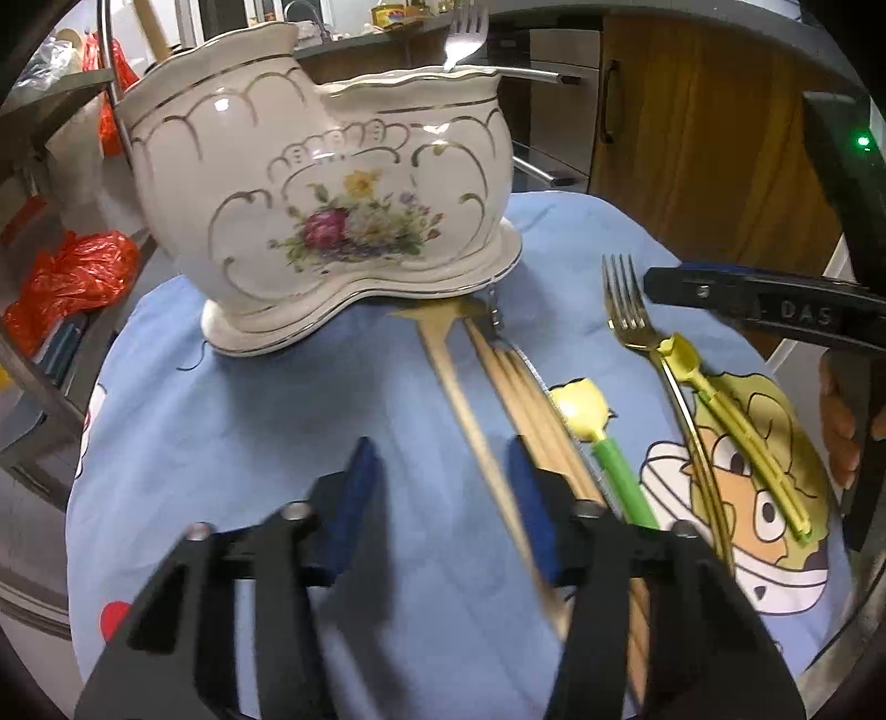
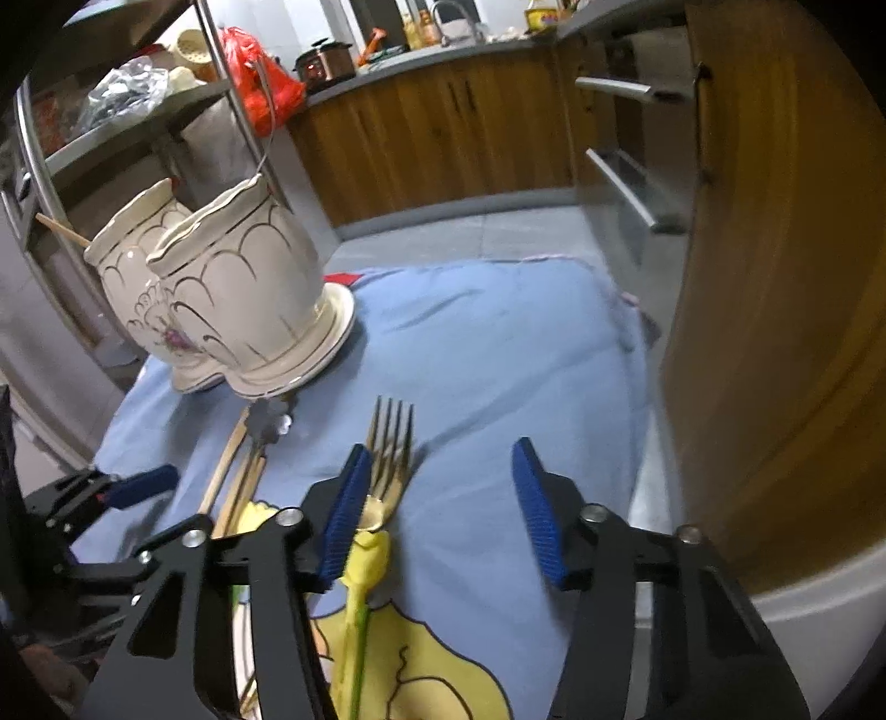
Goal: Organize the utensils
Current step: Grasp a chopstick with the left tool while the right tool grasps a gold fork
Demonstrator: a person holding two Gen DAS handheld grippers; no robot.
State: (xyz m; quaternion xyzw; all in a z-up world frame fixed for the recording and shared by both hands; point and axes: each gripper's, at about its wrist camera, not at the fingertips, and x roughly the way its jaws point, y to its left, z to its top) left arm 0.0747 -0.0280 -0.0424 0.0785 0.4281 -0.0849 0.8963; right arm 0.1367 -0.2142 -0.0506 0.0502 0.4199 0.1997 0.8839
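A white floral ceramic utensil holder point(image 1: 332, 183) stands at the back of the blue cloth point(image 1: 277, 432), with a silver fork point(image 1: 465, 33) standing in it; it also shows in the right wrist view point(image 2: 243, 299). Wooden chopsticks point(image 1: 515, 387), a green-handled yellow spoon point(image 1: 603, 437), a gold fork point(image 1: 631, 315) and a yellow utensil point(image 1: 731, 421) lie on the cloth. My left gripper point(image 1: 443, 493) is open and empty over the chopsticks. My right gripper point(image 2: 443, 509) is open above the gold fork point(image 2: 390, 448) and the yellow utensil point(image 2: 365, 559).
A metal rack with red bags point(image 1: 72, 277) stands at the left. Wooden cabinets point(image 2: 443, 127) and steel drawer handles point(image 2: 626, 188) lie behind and to the right of the table. The cloth's edge point(image 2: 626, 310) drops off at the right.
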